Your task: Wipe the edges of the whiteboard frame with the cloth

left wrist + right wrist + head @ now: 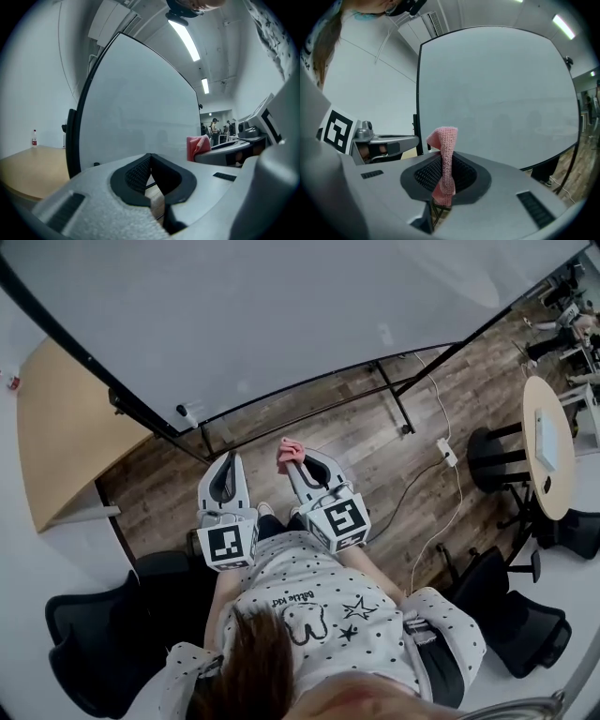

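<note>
- Bright, even, cool white light fills the room. It comes from long ceiling strip lights (184, 40) high above the whiteboard (140, 112).
- The whiteboard's face reads as a flat pale grey with only faint, smudgy reflections low on it.
- Shadows are soft, with weak dark patches on the wood floor (356, 442) beneath the whiteboard.
- All three views are wide-angle. The whiteboard's black frame (417, 93) bows into a curve, and both gripper views fall off to black at the corners.
- In front of the whiteboard the pink cloth (443, 159) is sharp, its knit plain to see.
- The room beyond the whiteboard's right edge, in the left gripper view, is tiny and hazy.
</note>
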Tool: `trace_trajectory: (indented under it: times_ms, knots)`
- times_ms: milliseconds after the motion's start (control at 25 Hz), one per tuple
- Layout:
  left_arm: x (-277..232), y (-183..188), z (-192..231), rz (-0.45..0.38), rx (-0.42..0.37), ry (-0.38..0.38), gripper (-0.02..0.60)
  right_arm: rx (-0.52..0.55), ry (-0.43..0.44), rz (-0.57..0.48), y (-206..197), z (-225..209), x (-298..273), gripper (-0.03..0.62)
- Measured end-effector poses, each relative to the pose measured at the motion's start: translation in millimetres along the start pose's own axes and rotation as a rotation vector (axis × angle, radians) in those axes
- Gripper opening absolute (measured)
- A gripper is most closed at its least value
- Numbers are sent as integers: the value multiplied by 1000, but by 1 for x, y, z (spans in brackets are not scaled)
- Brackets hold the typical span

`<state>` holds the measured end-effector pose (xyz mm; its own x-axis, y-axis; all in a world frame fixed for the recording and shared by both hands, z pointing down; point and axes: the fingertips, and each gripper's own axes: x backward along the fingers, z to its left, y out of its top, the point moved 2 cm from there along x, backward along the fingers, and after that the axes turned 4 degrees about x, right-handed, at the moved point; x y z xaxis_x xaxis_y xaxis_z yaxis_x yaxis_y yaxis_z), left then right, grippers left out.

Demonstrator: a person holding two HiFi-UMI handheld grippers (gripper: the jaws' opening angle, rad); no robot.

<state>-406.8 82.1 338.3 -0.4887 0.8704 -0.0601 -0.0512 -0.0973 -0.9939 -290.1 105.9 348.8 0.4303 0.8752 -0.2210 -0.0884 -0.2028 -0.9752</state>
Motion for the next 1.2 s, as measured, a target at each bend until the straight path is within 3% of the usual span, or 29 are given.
trace_trajectory:
  times_ms: [360, 640, 920, 1200]
  knots:
    - [-36, 2, -19, 8, 0, -110, 15, -26, -109, 0, 1, -28, 11, 35]
    - [-53, 12, -31, -6, -2, -123, 15, -14, -108, -4, 11, -48, 8, 35]
    - [-54, 21, -22, -32, -16, -34, 15, -5, -38, -21, 18, -53, 1, 35]
    - [-45, 28, 13, -30, -53, 192, 15, 8, 73, -27, 21, -69, -13, 35]
